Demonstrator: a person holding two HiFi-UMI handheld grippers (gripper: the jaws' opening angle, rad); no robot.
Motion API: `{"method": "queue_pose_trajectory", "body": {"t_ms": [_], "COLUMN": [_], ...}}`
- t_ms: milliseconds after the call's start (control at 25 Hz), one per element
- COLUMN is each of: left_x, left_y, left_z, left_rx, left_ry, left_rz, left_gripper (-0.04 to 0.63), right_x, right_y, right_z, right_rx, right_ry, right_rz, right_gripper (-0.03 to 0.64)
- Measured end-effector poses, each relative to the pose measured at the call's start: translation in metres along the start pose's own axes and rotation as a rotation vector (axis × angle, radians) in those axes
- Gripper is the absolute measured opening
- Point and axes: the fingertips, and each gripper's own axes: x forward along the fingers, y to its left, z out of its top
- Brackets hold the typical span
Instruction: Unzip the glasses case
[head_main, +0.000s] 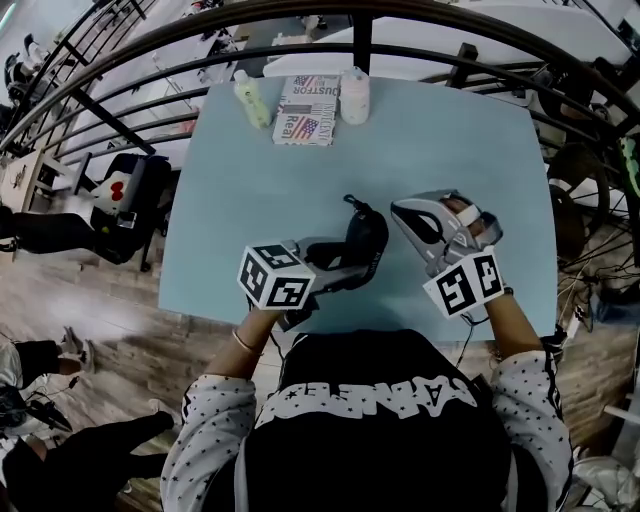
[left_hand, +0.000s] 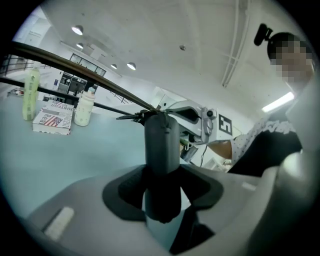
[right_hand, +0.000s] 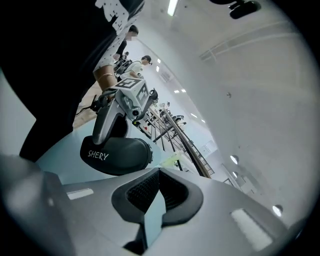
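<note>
While left gripper (left_hand: 161, 172) clamps case (left_hand: 161, 135), right gripper view shows lettering (right_hand: 98, 155).

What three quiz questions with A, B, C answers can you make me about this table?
1. Where does the flag-printed box lie?
A. Between the green bottle and the white bottle
B. Under the glasses case
C. On the floor

2. How many bottles stand on the light blue table?
A. One
B. Two
C. Four

3. What is the left gripper doing?
A. Hanging empty
B. Gripping the black glasses case
C. Holding a bottle

Answers:
1. A, the box lies at the far edge with one bottle on each side.
2. B, only the green and the white one show.
3. B, in the left gripper view the jaws press on the case.
</note>
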Motion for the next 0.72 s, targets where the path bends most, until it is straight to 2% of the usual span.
{"method": "queue_pose_trajectory", "body": {"t_ms": [200, 320, 600, 720], "left_x": [-0.006, -0.010, -0.027, -0.034], "left_y": [-0.001, -0.002, -0.009, -0.008], "left_z": [0.024, 0.037, 0.068, 0.075], "left_rx": [-0.063, -0.111, -0.225, -0.243], "left_ry": [-0.132, -0.212, -0.399, -0.442], "left_rz": [-0.022, -0.051, -0.125, -0.127], "left_gripper": [0.000, 0.000, 0.000, 0.000], "right_x": [-0.011, -0.019, -0.039, -0.044], "right_y": [-0.010, -0.022, -0.048, -0.054], "right_z": [-0.005, -0.006, -0.021, -0.033], "right_rx": [0.181, 0.333, 0.892, 1.042], "right_ry": [-0.033, -0.073, -0.238, -0.263], "right_rz": [-0.079, -0.144, -0.256, -0.309], "right_gripper": [0.005, 0.005, 0.003, 0.003]}}
